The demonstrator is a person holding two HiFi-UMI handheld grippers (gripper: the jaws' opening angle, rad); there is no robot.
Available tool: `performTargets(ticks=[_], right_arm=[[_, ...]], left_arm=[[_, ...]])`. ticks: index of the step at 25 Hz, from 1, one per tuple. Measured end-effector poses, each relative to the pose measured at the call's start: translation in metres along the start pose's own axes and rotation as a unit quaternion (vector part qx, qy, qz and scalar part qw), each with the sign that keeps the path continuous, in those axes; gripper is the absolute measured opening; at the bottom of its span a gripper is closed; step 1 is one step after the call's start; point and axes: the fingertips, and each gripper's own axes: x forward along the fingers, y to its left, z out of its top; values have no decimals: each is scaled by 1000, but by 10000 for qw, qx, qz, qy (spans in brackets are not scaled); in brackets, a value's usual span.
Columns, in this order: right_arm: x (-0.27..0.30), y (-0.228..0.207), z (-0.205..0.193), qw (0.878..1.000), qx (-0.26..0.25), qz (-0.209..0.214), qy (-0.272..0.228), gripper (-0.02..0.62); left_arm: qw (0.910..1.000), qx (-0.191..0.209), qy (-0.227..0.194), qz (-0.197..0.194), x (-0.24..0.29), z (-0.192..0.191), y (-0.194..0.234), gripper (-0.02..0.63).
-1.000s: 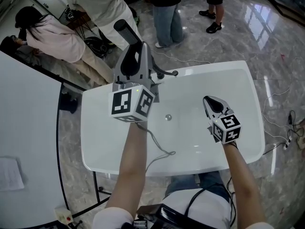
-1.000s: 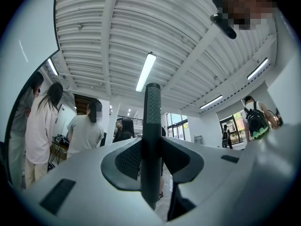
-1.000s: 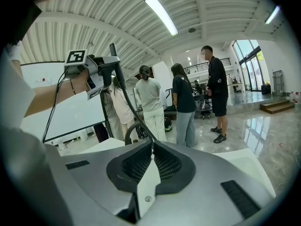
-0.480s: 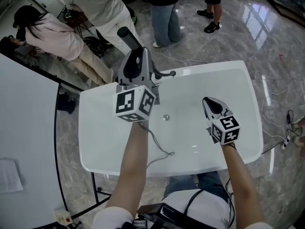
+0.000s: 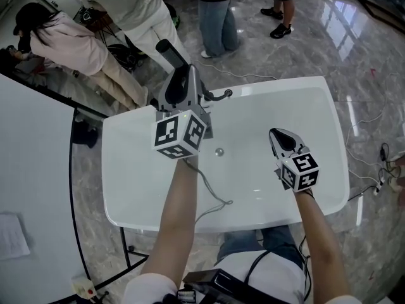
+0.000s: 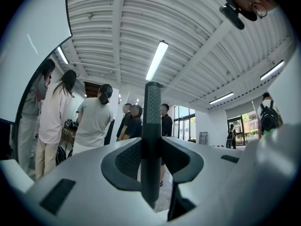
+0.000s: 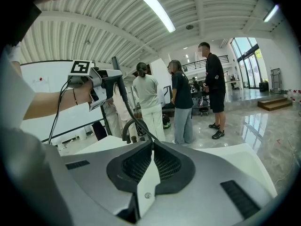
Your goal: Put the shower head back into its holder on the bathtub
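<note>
My left gripper (image 5: 180, 81) is shut on the dark handle of the shower head (image 5: 169, 52), which sticks up past the jaws above the far left rim of the white bathtub (image 5: 139, 170). In the left gripper view the shower head's handle (image 6: 151, 126) stands upright, clamped between the pads. Its thin hose (image 5: 212, 195) trails down over the tub's near rim. A dark faucet (image 5: 219, 95) sits on the far rim just right of the jaws; I cannot make out the holder. My right gripper (image 5: 283, 138) hangs over the tub's right half, shut with nothing in it (image 7: 151, 147).
Several people (image 5: 215, 11) stand or bend on the marble floor beyond the tub. A white panel (image 5: 31, 170) fills the left side. Cables (image 5: 380, 170) lie on the floor to the right. The tub's drain (image 5: 219, 151) shows in its middle.
My left gripper has sunk a little toward the tub's far rim with the shower head still in it. The right gripper has stayed put.
</note>
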Motion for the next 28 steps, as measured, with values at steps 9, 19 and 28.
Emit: performTargets(ticks=[9, 19, 28], right_arm=[[2, -1, -14, 9999, 78, 29, 115, 8], [4, 1, -23, 9997, 130, 72, 179, 8], [0, -2, -35, 9995, 131, -58, 294, 8]], left_arm=[[9997, -147, 94, 145, 0, -24, 9, 124], [9994, -219, 202, 200, 0, -41, 10, 124], [9991, -261, 317, 117, 9, -61, 11, 124]])
